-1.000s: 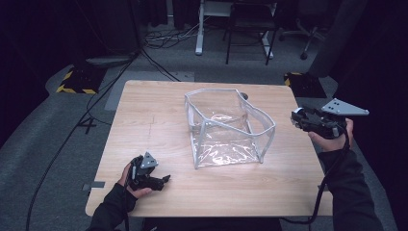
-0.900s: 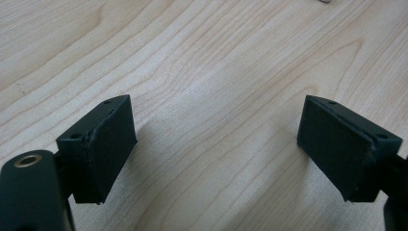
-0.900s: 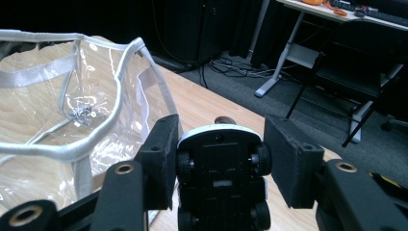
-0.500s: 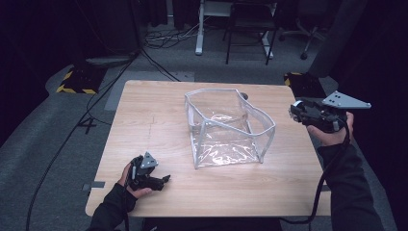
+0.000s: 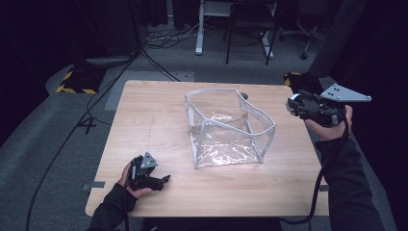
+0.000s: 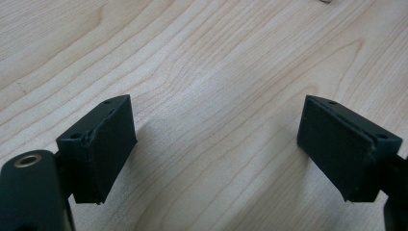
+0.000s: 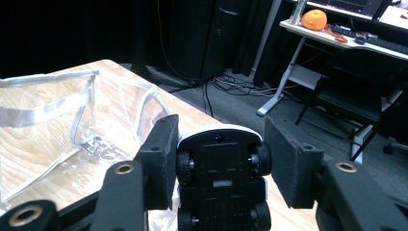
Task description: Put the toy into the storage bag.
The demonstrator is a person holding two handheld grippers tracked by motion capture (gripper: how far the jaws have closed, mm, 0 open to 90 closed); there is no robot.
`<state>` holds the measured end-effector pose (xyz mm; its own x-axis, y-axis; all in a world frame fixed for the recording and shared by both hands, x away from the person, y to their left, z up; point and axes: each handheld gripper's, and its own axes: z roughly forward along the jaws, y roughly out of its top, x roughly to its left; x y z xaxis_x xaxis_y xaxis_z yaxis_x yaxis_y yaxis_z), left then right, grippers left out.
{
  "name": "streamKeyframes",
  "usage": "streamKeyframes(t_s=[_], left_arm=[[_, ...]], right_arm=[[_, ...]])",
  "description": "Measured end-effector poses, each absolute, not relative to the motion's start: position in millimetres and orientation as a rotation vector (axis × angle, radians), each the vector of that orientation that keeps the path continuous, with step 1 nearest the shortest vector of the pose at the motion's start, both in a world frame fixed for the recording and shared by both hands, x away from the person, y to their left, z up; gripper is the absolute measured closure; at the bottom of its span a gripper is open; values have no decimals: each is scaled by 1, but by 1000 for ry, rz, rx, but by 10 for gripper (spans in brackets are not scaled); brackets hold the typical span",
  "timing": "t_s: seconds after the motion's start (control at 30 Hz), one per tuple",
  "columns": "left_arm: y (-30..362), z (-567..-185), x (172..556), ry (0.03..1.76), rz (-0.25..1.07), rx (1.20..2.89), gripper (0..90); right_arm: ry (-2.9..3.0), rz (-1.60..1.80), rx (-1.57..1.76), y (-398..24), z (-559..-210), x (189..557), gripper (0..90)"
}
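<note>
A clear plastic bag [image 5: 226,127] with pale grey edging stands open in the middle of the wooden table [image 5: 154,115]. To its right, above the table's right edge, my right gripper [image 5: 292,105] is shut on a small toy car [image 7: 221,175]. The car's black underside and wheels face the camera, white body behind, and the bag [image 7: 57,115] lies ahead to the left. My left gripper [image 5: 163,180] rests low at the table's front left, away from the bag. Its jaws stand open over bare wood, fingers [image 6: 103,144] wide apart with nothing between them.
Beyond the table's far edge are a desk frame [image 5: 211,29], a chair [image 5: 250,29] and cables on the grey floor. A yellow-black striped block [image 5: 77,79] sits at the left. An orange [image 7: 313,19] lies on a desk in the right gripper view.
My right hand has risen a little with the toy car, beside the bag's right side. The left hand and the bag have stayed where they were.
</note>
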<state>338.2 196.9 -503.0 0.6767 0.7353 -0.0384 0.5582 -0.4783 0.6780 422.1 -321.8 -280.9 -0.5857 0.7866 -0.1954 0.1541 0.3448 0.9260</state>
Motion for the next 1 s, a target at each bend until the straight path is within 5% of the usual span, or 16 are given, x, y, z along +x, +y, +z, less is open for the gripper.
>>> streamKeyframes(t_s=[1.0], left_arm=[[197,-503,338,992,336,2212,137]], right_arm=[[2017,1300,703,-267,-261,426,487]])
